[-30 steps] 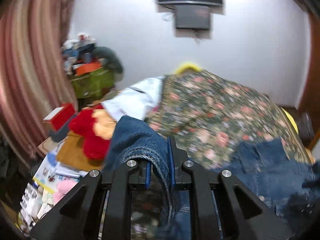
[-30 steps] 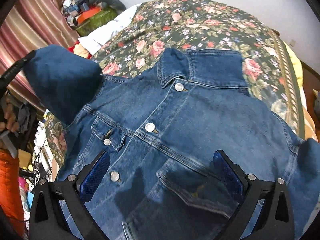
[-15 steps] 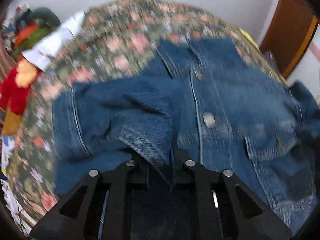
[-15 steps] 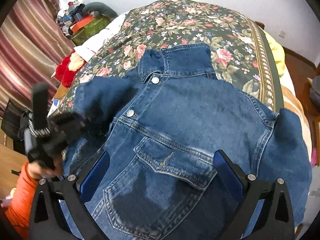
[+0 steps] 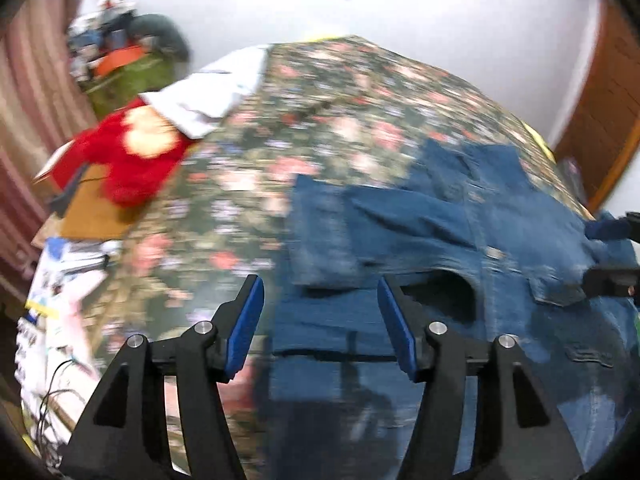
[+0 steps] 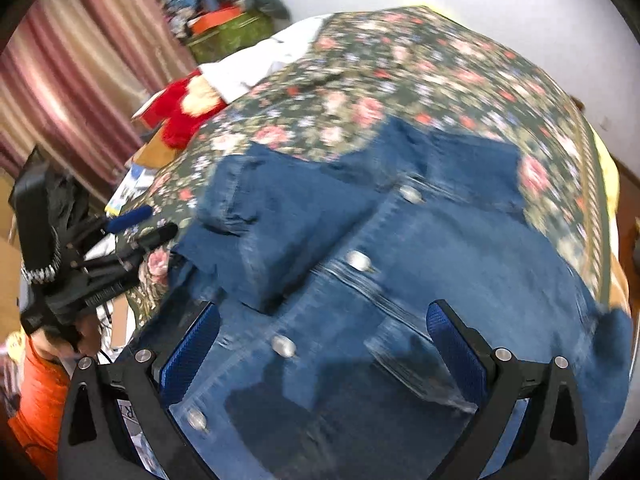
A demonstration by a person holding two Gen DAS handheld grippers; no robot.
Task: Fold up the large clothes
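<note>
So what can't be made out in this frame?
- Jacket hem: cut off by the bottom edge and gripper bodies, both views.
- Jacket's far sleeve: mostly past the right wrist view's edge.
- Buttons, bedspread pattern: motion-blurred.
- Shelf clutter: too small, blurred.

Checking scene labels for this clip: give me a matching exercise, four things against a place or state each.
Things:
1. denim jacket
2. folded sleeve
3. red plush toy
4. left gripper

Places or states:
A. beside the bed, near the curtain
B. jaws opening, nothing between them
C. spread front-up on the floral bedspread
D. laid across the jacket's front

Pairs: 1-C, 2-D, 3-A, 4-B
</note>
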